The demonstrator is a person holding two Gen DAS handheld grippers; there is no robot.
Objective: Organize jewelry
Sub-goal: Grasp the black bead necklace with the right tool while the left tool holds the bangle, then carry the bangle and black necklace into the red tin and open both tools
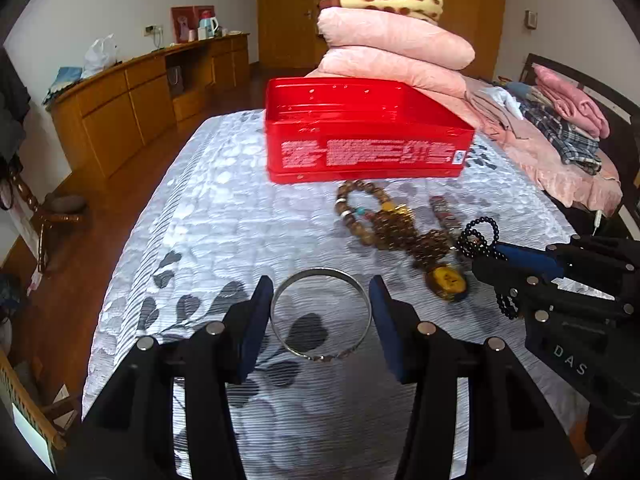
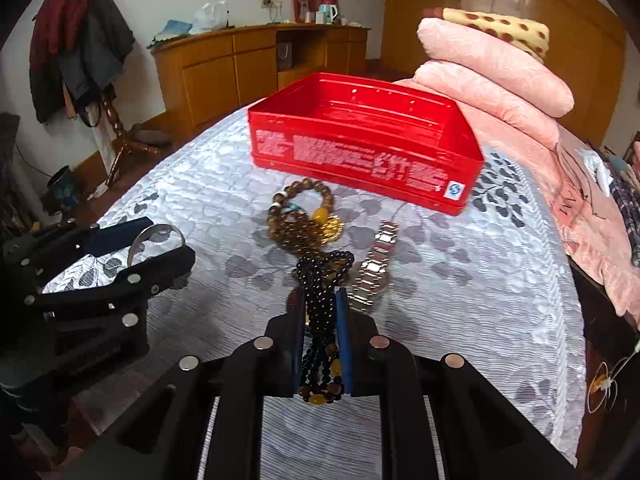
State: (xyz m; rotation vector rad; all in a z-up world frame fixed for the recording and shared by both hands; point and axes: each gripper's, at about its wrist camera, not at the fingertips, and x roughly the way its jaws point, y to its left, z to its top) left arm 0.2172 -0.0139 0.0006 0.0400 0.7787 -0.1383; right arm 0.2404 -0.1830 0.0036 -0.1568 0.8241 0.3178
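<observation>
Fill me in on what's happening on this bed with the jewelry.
A person is sorting jewelry with a handheld gripper in each hand. The left gripper holds a silver bangle between its pads. The right gripper is shut on a black bead strand. On the patterned bedspread lie brown bead bracelets and a metal watch. The open red tin behind them looks empty, so nothing appears stowed yet.

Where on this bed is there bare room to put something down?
The quilt is bare left of the red tin and brown bead bracelet. The tin's inside looks empty. It is crowded between tin and grippers: bracelet, amber pendant and watch lie close together.
</observation>
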